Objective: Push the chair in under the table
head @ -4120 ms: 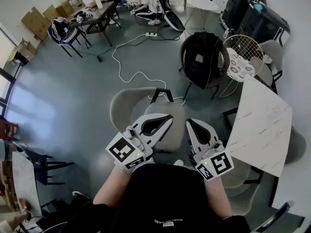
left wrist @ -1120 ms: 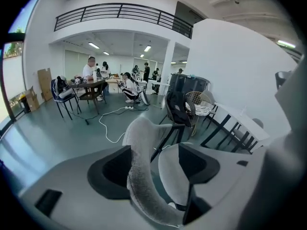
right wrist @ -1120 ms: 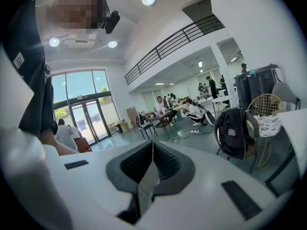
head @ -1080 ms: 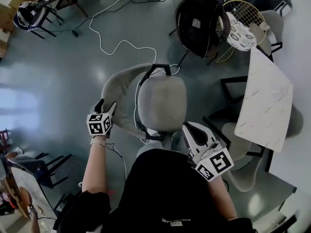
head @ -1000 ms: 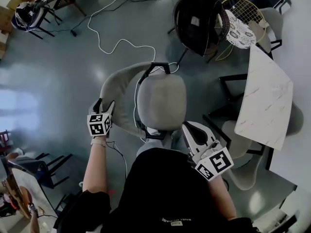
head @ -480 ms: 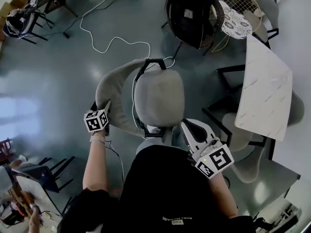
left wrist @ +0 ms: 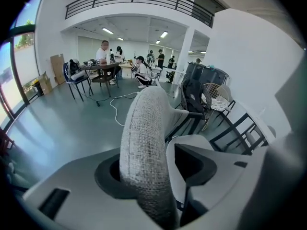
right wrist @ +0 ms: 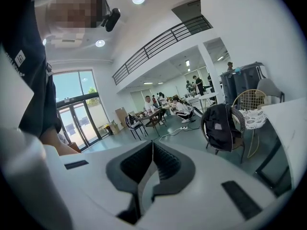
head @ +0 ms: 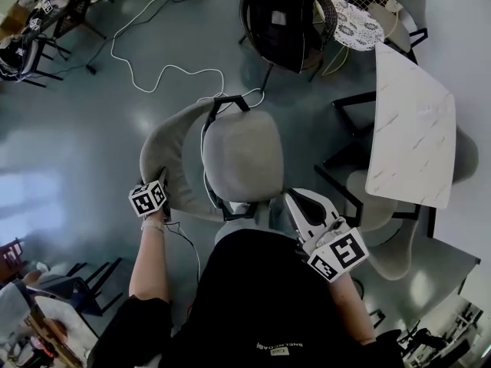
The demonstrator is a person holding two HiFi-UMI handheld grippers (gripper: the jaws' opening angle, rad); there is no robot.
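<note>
1. We hold the left gripper (head: 161, 181) on the left side of the chair (head: 242, 156), at the top rim of its curved backrest (head: 157, 152).
2. In the left gripper view that padded grey rim runs straight up between the two jaws and fills the gap. The jaws have just been closing on it, and they now look clamped on the rim from both sides.
3. The right gripper (head: 294, 200) sits low in front of us, just beside the near right corner of the chair's seat. We cannot tell whether it touches the seat.
4. Its jaws are pressed fully together with nothing between them. In the right gripper view they point out across the room.
5. The chair stands on the grey floor, out in the open, with its seat in front of us and its backrest wrapping the left and far sides.
6. The table (head: 410, 121), white with a marbled top and black legs, is to the right of the chair. A strip of floor lies between them, and no part of the chair is beneath the top.
7. Another grey chair (head: 383, 236) stands at the table's near edge, partly tucked beneath it.
8. Farther off, a black chair (head: 280, 14) draped with a dark garment stands beyond our chair.
9. A white cable (head: 153, 67) snakes over the floor and reaches the chair's backrest.
</note>
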